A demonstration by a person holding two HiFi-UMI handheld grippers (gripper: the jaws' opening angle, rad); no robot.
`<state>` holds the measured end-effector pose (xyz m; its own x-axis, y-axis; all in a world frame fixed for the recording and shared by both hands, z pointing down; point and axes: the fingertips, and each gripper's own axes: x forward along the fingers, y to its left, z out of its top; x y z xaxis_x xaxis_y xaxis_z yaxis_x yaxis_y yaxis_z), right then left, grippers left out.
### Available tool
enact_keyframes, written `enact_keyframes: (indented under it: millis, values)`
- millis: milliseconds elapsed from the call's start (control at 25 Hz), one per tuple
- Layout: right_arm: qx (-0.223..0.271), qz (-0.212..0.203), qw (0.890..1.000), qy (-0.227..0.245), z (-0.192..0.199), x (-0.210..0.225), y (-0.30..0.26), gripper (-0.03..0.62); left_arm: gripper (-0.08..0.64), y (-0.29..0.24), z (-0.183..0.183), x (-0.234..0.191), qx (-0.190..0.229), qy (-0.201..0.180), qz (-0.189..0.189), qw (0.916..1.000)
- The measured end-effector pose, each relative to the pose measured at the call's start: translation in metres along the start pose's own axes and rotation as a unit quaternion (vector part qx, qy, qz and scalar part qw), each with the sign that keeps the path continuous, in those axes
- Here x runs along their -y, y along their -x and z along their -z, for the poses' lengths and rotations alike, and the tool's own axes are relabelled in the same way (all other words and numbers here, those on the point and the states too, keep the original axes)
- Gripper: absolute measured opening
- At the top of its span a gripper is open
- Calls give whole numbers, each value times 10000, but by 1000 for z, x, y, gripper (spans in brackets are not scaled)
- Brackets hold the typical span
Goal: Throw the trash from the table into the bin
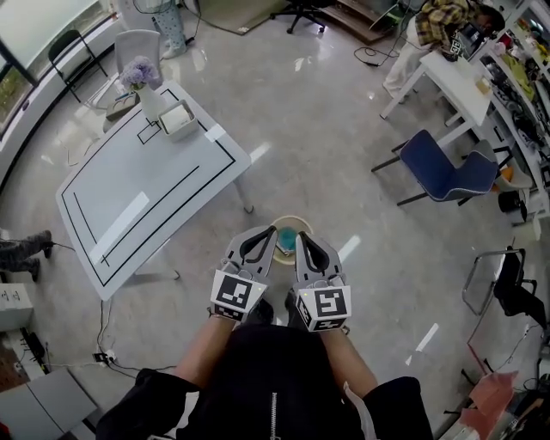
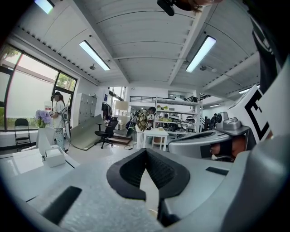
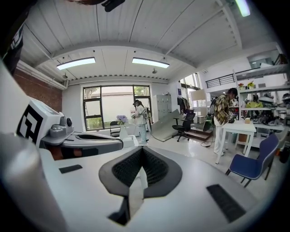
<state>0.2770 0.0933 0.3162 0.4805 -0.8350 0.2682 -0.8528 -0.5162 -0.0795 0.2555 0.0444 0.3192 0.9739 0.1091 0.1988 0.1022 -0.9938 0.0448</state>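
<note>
In the head view my two grippers are held side by side in front of my body, over a round cream bin (image 1: pixel 293 223) on the floor with something teal inside. The left gripper (image 1: pixel 273 230) and the right gripper (image 1: pixel 301 234) both point at the bin's rim. In the left gripper view the left gripper (image 2: pixel 146 150) has its black pads meeting at the tip, nothing between them. The right gripper (image 3: pixel 142 149) is likewise shut and empty. The white table (image 1: pixel 129 198) stands to the left and carries a flower vase (image 1: pixel 142 77) and a white tissue box (image 1: pixel 179 119).
A blue chair (image 1: pixel 447 168) and a white desk (image 1: pixel 455 82) with a person (image 1: pixel 430 26) beside it are at the right. A grey chair (image 1: pixel 133 43) stands behind the table. Another person (image 2: pixel 58 118) stands by the windows. Cables lie on the floor at lower left.
</note>
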Motion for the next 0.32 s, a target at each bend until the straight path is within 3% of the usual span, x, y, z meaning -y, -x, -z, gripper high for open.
enact_keyframes:
  millis: [320]
  values:
    - [61, -49, 10000, 23, -6, 12, -4, 8, 5, -14, -2, -2, -22, 26, -88, 10000]
